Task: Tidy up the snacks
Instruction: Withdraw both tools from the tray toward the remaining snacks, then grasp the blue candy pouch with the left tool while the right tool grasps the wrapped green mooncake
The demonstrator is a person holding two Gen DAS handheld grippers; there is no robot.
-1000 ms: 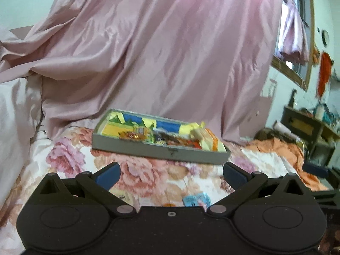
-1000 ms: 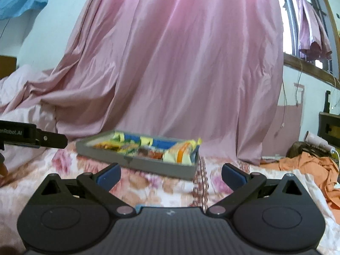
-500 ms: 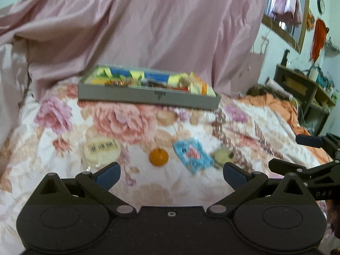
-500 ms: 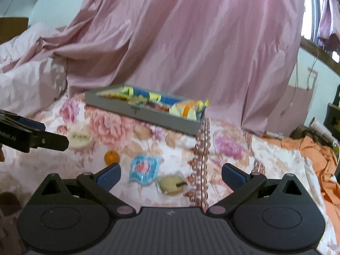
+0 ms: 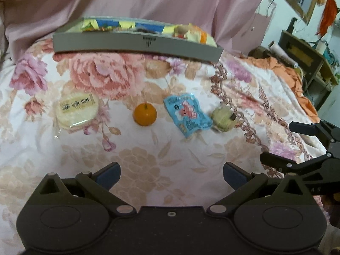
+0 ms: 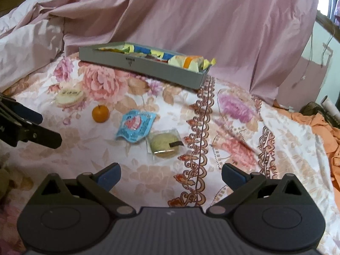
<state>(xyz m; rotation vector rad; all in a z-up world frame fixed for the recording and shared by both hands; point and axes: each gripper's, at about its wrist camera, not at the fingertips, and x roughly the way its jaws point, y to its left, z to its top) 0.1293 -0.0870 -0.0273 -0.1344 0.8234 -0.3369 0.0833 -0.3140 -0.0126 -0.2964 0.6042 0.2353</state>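
Note:
A grey tray (image 5: pixel 136 46) holding several colourful snack packets sits at the back of the floral bedspread; it also shows in the right wrist view (image 6: pixel 138 64). In front of it lie a round wrapped cake with a label (image 5: pixel 77 111) (image 6: pixel 69 96), a small orange (image 5: pixel 145 114) (image 6: pixel 100 113), a blue snack packet (image 5: pixel 188 114) (image 6: pixel 136 125) and a wrapped greenish pastry (image 5: pixel 223 119) (image 6: pixel 164 142). My left gripper (image 5: pixel 171 175) is open and empty, nearer than the orange. My right gripper (image 6: pixel 171 175) is open and empty, nearer than the pastry.
Pink satin sheets (image 6: pixel 191 14) hang behind the tray and bunch at the left. An orange cloth (image 5: pixel 293 78) lies at the bed's right edge, with a wooden shelf unit (image 5: pixel 306 59) beyond. Each gripper shows at the edge of the other's view.
Both grippers have tilted down and moved closer to the bedspread. The four loose snacks in front of the tray have come into full view and look larger.

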